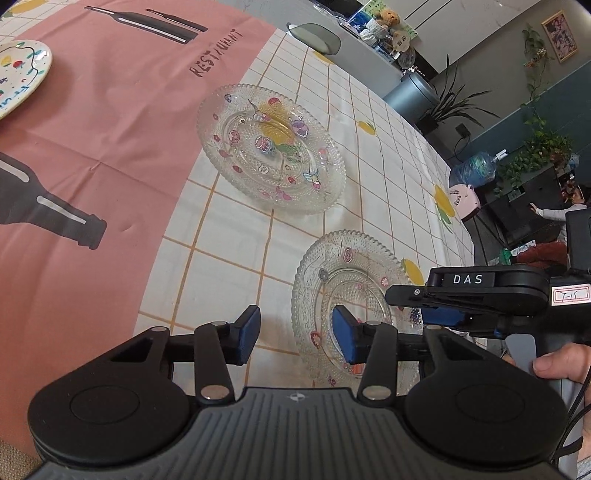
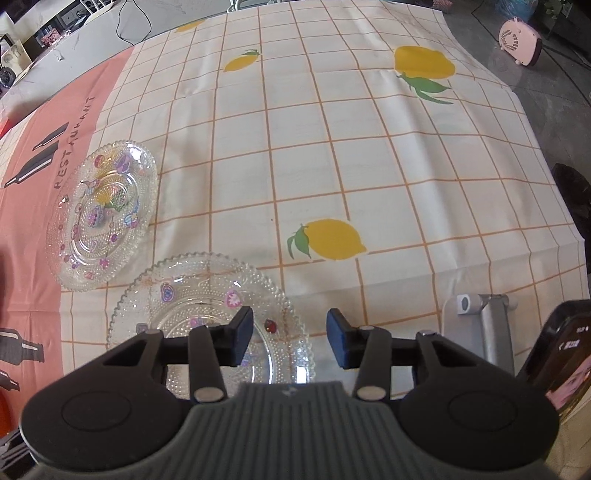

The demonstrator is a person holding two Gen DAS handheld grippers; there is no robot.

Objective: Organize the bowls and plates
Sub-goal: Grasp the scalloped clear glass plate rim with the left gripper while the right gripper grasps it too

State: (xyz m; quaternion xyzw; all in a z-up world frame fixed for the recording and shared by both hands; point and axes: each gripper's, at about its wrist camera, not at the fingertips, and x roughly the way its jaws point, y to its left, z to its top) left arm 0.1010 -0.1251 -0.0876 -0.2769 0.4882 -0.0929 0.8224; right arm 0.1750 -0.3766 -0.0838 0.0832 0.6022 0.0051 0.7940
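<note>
Two clear beaded glass plates with cartoon stickers lie on the checked tablecloth. In the left wrist view the near glass plate (image 1: 354, 266) is just ahead and the far glass plate (image 1: 271, 147) sits beyond it. My left gripper (image 1: 295, 334) is open, its fingers straddling the near plate's left rim without pressing it. My right gripper (image 1: 417, 306) comes in over that plate's right side. In the right wrist view my right gripper (image 2: 290, 341) is open astride the right rim of the near glass plate (image 2: 207, 291). The far glass plate (image 2: 107, 214) lies to its left. A white painted plate (image 1: 18, 74) rests on the pink cloth.
A phone (image 2: 561, 362) leans on a silver stand (image 2: 484, 325) at the table's right corner. The cloth's edge (image 2: 535, 147) drops to the floor, where a pink heater (image 2: 521, 40) stands. A grey chair (image 1: 317, 35) and a person (image 1: 554, 212) are behind the table.
</note>
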